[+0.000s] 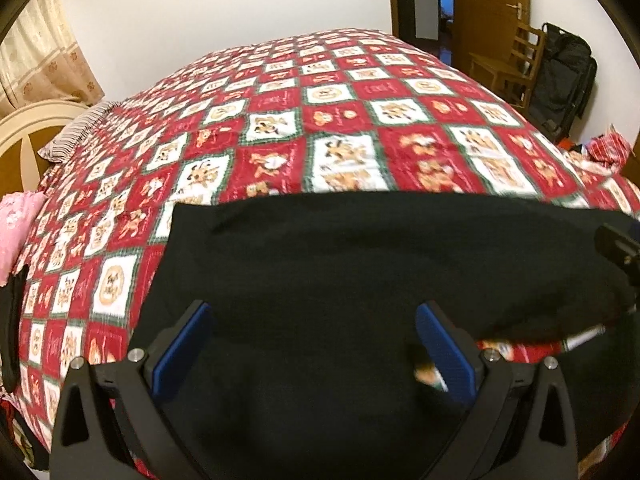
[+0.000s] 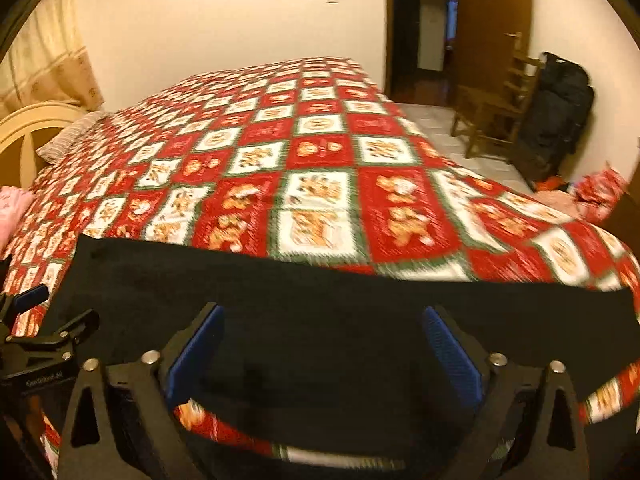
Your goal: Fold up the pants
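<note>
Black pants (image 1: pixel 360 272) lie spread flat on a bed with a red, white and green patchwork quilt (image 1: pixel 280 120). My left gripper (image 1: pixel 314 316) is open, its blue pads wide apart just above the pants' near part. In the right wrist view the pants (image 2: pixel 320 312) stretch as a dark band across the near quilt (image 2: pixel 320 160). My right gripper (image 2: pixel 322 320) is open over the pants' near edge, holding nothing. The left gripper's body shows at the left edge of the right wrist view (image 2: pixel 44 340). Both views are motion-blurred.
A cream headboard (image 1: pixel 28 128) and striped pillow (image 1: pixel 76 132) are at the far left. A pink cloth (image 1: pixel 16 232) lies at the left edge. A wooden chair (image 2: pixel 496 120), black luggage (image 2: pixel 560 112) and an open door stand at the right.
</note>
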{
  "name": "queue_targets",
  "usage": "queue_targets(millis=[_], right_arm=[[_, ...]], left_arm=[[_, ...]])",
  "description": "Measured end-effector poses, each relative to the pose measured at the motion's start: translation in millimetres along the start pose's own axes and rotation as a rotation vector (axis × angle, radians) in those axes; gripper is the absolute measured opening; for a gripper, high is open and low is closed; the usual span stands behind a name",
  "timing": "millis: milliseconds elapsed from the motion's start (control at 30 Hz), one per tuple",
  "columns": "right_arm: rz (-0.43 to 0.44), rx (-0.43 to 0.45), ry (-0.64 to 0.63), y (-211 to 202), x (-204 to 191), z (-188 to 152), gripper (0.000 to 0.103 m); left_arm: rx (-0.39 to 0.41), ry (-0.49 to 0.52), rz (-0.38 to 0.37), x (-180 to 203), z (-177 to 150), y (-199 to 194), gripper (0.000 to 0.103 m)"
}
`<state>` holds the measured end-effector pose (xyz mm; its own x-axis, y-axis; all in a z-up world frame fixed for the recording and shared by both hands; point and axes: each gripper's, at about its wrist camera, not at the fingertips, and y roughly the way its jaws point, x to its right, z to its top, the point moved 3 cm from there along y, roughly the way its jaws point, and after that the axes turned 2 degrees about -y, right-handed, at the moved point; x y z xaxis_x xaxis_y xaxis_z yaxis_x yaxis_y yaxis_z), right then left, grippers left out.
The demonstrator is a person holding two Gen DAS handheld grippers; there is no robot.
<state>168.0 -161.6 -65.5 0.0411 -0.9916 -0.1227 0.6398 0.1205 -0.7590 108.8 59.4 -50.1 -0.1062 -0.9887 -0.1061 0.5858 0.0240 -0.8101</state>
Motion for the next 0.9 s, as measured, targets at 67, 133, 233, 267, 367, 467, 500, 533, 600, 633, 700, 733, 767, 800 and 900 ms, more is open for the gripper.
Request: queue_targets(millis=[67,133,233,267,367,467,500,533,600,633,700,733,767,800,900], right_arm=[[0.019,-0.009,-0.03,11,-6,8,0.093],[0.027,-0.025,-0.085,23,-16,13,0.093],[0.034,-0.06,-0.153,40,-30,14,0.093],[0.028,-0.066,-0.172,45,-34,14,0.093],[0.024,-0.062,-0.219,60,-42,18,0.092],[0.035,-0.095,-0.261,77,-49,17,0.079],[0.037,-0.117,-0.278,85,-51,16,0.072],[0.044,-0.138,-0.285,92,-53,14,0.069],[0.075,-0.138,-0.27,97,-50,13,0.069],[0.087,-0.134,-0.262,97,-49,14,0.069],[0.103,-0.133,-0.265,98,-47,13,0.068],[0.108,-0.133,-0.272,97,-49,12,0.064],[0.119,-0.134,-0.285,96,-51,12,0.061],[0.138,-0.138,-0.298,96,-54,12,0.05],[0.189,-0.156,-0.34,91,-65,12,0.018]], left_arm=[[-0.019,0.002,0.02,-7,8,12,0.103],[-0.025,0.009,0.037,-14,13,25,0.103],[-0.049,0.012,0.066,-24,16,45,0.103],[-0.052,0.011,0.064,-26,17,52,0.103],[-0.071,-0.006,0.057,-31,17,67,0.103],[-0.081,-0.018,0.051,-32,15,78,0.103],[-0.072,-0.025,0.042,-32,15,79,0.103],[-0.06,-0.034,0.033,-33,14,79,0.103],[-0.055,-0.051,0.014,-35,14,81,0.103],[-0.052,-0.067,-0.006,-37,12,82,0.103],[-0.035,-0.103,-0.047,-43,9,83,0.103],[-0.012,-0.114,-0.065,-45,6,83,0.103],[-0.005,-0.115,-0.07,-44,5,83,0.103],[-0.007,-0.112,-0.068,-43,5,83,0.103],[-0.01,-0.098,-0.06,-41,8,83,0.103]])
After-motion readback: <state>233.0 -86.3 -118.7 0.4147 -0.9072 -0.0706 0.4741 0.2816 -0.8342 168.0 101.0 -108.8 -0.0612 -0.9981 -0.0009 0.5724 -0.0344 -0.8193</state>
